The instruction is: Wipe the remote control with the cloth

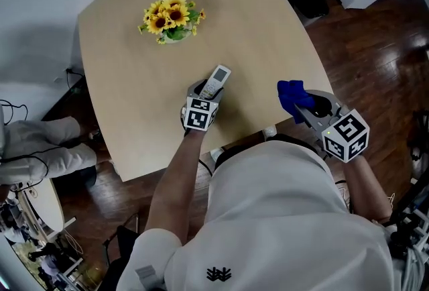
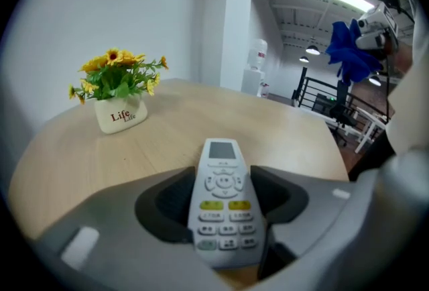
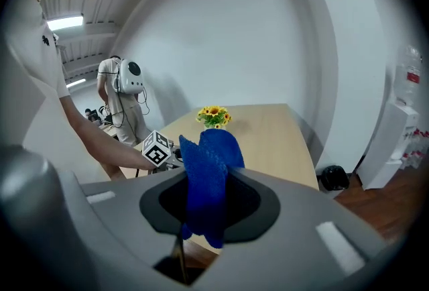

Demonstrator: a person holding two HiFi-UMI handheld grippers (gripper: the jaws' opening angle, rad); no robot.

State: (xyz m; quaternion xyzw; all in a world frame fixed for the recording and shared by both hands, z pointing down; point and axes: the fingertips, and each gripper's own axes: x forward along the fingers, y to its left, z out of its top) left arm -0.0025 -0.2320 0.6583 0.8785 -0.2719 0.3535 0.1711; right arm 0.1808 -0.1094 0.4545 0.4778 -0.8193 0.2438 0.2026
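Observation:
A white remote control [image 1: 215,82] with a small screen and yellow buttons sits between the jaws of my left gripper [image 1: 209,94], which is shut on it above the near part of the wooden table [image 1: 134,68]. The left gripper view shows the remote [image 2: 221,199] lying lengthwise in the left gripper [image 2: 224,202], screen end pointing away. My right gripper [image 1: 307,107] is shut on a bunched blue cloth [image 1: 292,96] off the table's near right edge, apart from the remote. In the right gripper view the cloth [image 3: 208,179] stands up out of the right gripper [image 3: 209,206].
A small white pot of yellow sunflowers [image 1: 171,17] stands at the far side of the table, also visible as the flower pot [image 2: 120,92] and the flowers [image 3: 213,115]. Dark wood floor [image 1: 375,55] surrounds the table. Another person [image 3: 124,102] stands beyond the table.

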